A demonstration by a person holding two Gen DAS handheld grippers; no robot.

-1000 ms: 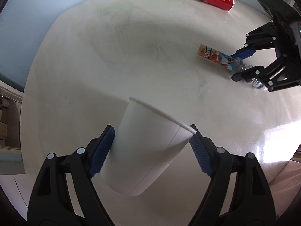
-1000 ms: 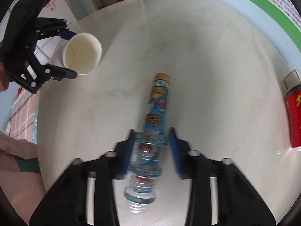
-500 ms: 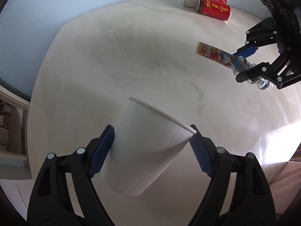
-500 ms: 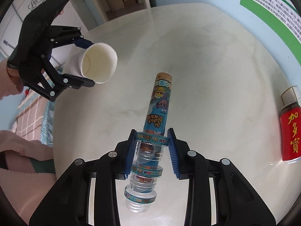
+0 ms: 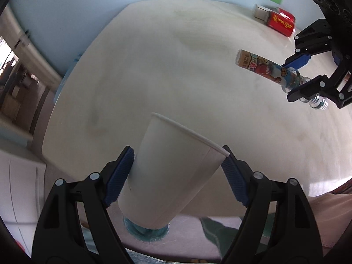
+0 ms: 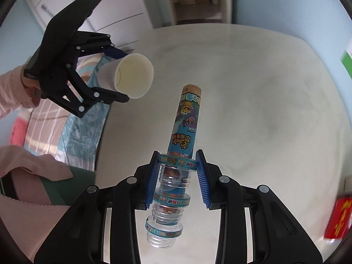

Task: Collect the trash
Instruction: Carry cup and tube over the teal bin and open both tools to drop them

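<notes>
Both tongs have risen and swung away from the surface (image 5: pixel 176 70) over the last second: the bottle, which lay low on the tabletop a second ago, now hangs clear of it, and the cup has drifted out past the table's near edge. I read that as the pickup being done for these two items and the carry toward a bin under way, though no bin shows in either view.

The left tongs (image 5: pixel 177 171) are closed across the body of the white paper cup (image 5: pixel 173 176), one blue pad on each side. The cup is tilted, rim pointing forward and up, its base hanging over striped and blue fabric beyond the table edge. It looks empty and uncrushed from the right wrist view.

The right tongs (image 6: pixel 177 176) pinch the clear plastic bottle (image 6: pixel 176 171) at a ribbed section near its neck end, so the long body with the cartoon label sticks out ahead and the threaded mouth points back toward the camera. It appears to be a light, empty bottle, but the far end is too distorted to be sure.

A red can (image 5: pixel 282 21) and a small white box (image 5: pixel 261 13) beside it lie at the far rim of the surface, not yet collected.
</notes>
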